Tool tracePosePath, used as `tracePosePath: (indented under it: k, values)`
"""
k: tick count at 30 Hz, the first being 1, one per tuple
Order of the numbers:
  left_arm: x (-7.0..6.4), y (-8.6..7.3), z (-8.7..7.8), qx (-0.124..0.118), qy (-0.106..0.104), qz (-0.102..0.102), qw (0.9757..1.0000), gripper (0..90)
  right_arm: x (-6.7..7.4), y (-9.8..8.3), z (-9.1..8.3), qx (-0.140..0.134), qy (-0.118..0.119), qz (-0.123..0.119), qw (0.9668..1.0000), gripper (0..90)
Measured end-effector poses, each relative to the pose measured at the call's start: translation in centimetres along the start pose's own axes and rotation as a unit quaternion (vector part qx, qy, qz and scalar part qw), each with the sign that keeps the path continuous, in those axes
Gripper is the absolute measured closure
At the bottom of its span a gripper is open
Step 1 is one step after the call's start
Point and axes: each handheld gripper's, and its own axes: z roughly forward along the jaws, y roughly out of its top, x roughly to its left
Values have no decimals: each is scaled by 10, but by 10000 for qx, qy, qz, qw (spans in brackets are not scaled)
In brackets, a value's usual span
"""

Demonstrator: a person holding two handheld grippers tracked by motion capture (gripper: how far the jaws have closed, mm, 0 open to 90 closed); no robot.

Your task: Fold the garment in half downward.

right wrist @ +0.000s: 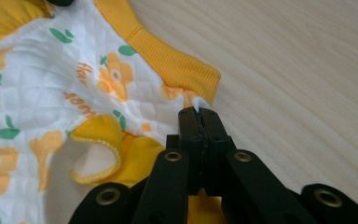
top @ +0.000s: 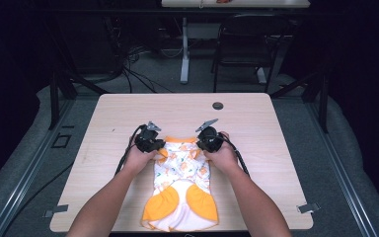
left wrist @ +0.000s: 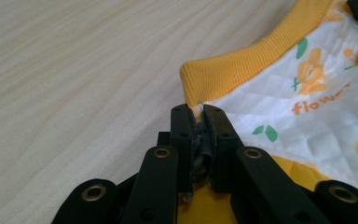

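A small white garment (top: 182, 182) with orange flowers and yellow trim lies flat on the wooden table (top: 256, 128), its yellow ribbed waistband (top: 181, 140) at the far end. My left gripper (top: 159, 146) is shut on the garment's left far corner (left wrist: 279, 98), the quilted fabric pinched between its jaws (left wrist: 198, 112) just below the waistband (left wrist: 242, 65). My right gripper (top: 201, 144) is shut on the right far corner (right wrist: 121, 88), with a sliver of white cloth showing between its tips (right wrist: 198, 112) beside the waistband (right wrist: 177, 65). Two yellow patches (top: 180, 202) face the near edge.
A round cable hole (top: 218, 105) sits near the table's far edge. A black chair (top: 249, 44) and a white table leg (top: 184, 49) stand beyond the table. Bare wood lies to either side of the garment.
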Motion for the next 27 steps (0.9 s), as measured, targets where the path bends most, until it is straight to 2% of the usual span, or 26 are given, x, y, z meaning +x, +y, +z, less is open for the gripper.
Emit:
tracePosePath:
  k: [2,12,14,18,27]
  values:
    - [0,1,-4,-81,-3,21,10000,832,0,2,-5,6,20,-80,10000,894]
    - [0,18,-28,-450,91,123,9989,833,-5,8,-24,-381,-17,109,9992,894]
    - [0,19,-30,-472,106,149,9987,833,-6,10,-27,-353,-6,75,9993,894]
    - [2,26,-41,-592,148,168,9980,832,-6,20,-41,-513,-44,27,9987,894]
    - [4,37,-59,-790,249,227,9963,833,-5,35,-58,-611,-138,-187,9979,894]
